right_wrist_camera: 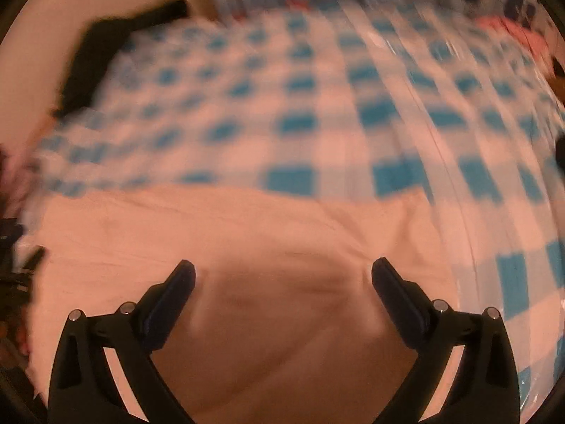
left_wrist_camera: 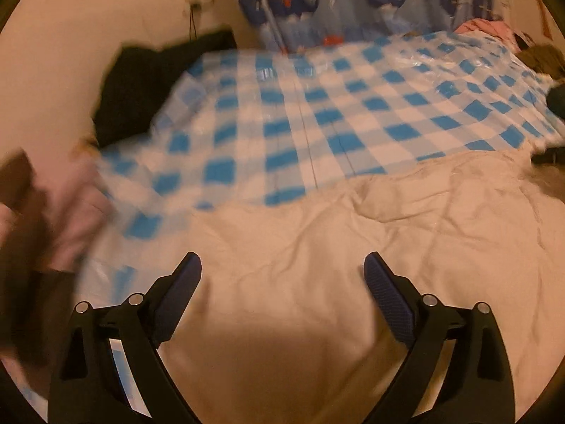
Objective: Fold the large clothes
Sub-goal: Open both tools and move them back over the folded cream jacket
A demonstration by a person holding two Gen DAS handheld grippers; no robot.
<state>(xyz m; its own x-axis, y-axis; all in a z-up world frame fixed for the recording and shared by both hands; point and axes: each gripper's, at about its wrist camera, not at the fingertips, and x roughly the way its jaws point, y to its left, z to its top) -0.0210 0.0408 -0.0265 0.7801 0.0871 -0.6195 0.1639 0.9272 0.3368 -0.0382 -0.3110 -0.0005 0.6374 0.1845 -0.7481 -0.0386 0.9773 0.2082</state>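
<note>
The blue-and-white checked cover (left_wrist_camera: pixel 317 106) was the largest thing in both views, a glossy sheet spread flat across the surface and reaching back to a curtain printed with dark blue whales (left_wrist_camera: pixel 353 0). On the near part of that cover lay the cream garment (left_wrist_camera: pixel 353 229), a broad piece of pale cloth, rumpled, with soft creases running across it; it filled the lower half of each view and its far edge crossed the checks. In the right wrist view the same cream garment (right_wrist_camera: pixel 247 247) lay directly under the tool, much blurred.

A black garment (left_wrist_camera: pixel 141 84) sat bunched at the far left corner of the cover, against the pale wall. Pink cloth (left_wrist_camera: pixel 483 26) lay heaped at the far right corner, and a blurred pink and brown mass (left_wrist_camera: pixel 46 219) stood at the left edge; what it was could not be told.

The left tool (left_wrist_camera: pixel 282 265) hung above the cream garment with its fingers spread wide and nothing between them. The right tool (right_wrist_camera: pixel 282 270) was likewise spread wide and empty over the cloth; whether its tips touched the fabric could not be told.
</note>
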